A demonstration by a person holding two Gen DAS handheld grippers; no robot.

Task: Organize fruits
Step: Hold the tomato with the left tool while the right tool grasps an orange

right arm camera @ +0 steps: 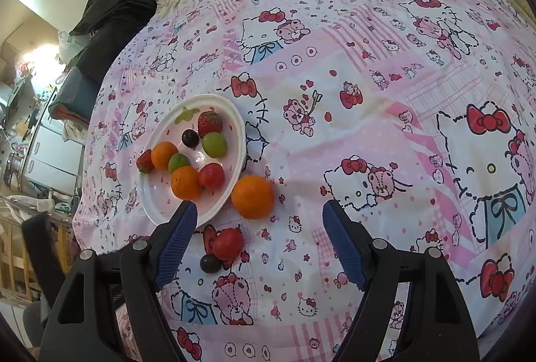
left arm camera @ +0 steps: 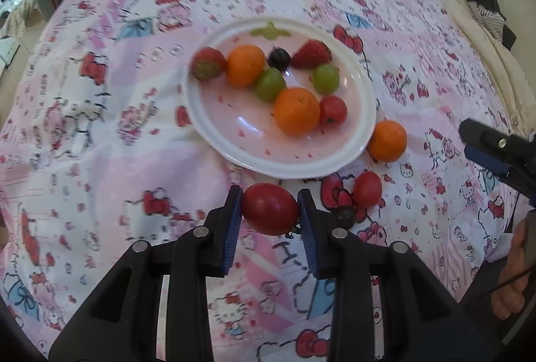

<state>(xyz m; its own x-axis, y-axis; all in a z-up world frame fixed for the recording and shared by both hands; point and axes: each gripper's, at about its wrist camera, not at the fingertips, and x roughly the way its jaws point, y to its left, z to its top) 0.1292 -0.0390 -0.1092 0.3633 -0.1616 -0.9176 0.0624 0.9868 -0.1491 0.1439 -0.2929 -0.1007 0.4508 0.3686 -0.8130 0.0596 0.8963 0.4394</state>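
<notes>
Left hand-held gripper (left arm camera: 269, 214) was clamped on a red tomato (left arm camera: 269, 208), held just short of the plate (left arm camera: 214, 130) rim; the step looked like carrying it to the plate, and next called for moving forward over the fruit already there and releasing onto a bare patch. Right hand-held gripper (right arm camera: 259, 224) hung wide open and empty over the bed (right arm camera: 368, 114), near the loose orange (right arm camera: 252, 197), second tomato (right arm camera: 228, 243) and dark grape (right arm camera: 210, 263) still off the plate. Surface was a pink cartoon-cat bedsheet, soft and wrinkled, with cluttered room furniture beyond the bed edge.

black grippers (left arm camera: 269, 211), blue ribbed pads (right arm camera: 176, 241)
</notes>
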